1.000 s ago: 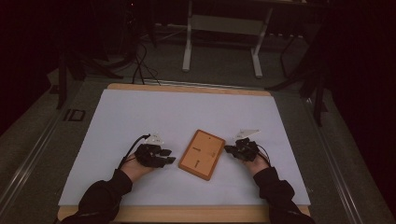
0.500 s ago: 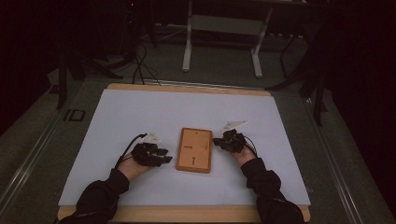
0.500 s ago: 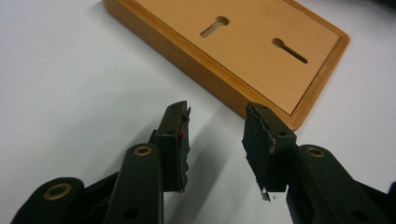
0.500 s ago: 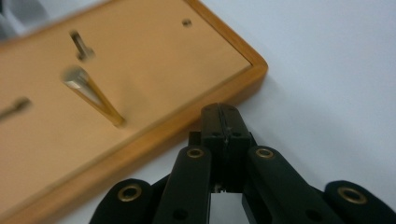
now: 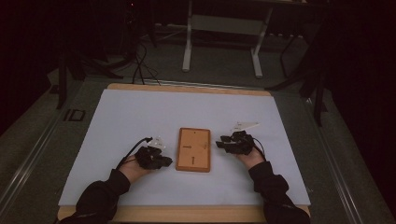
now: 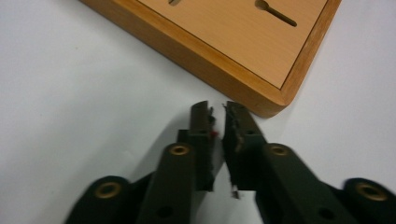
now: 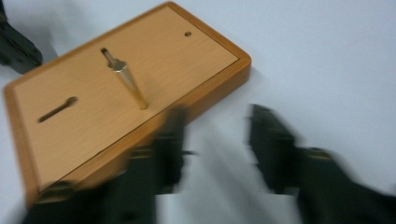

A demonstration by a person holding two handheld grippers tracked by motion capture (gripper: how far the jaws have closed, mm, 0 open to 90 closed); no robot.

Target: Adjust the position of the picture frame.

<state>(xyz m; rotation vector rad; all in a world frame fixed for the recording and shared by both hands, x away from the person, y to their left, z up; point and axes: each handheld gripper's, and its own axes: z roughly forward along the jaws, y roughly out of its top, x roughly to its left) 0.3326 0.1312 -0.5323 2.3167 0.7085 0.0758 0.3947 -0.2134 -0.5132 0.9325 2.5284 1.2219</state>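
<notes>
Flanking the board [image 5: 193, 149] on the white mat [image 5: 116, 121], the left gripper [image 6: 216, 108] has its jaws pressed together on nothing, tips just beside the near corner; the right gripper [image 7: 215, 126] has just been opening, jaws spread and empty. A brass pin [image 7: 130, 84] lies on the board. Any careless nudge could shift the board and roll the pin.

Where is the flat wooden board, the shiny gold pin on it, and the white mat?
Flat orange-brown wooden board [image 5: 193, 150], high view, middle of its top face.
Shiny brass pin [image 7: 130, 86], right gripper view, middle of its shaft.
White table mat [image 5: 140, 112], high view, bare part.
</notes>
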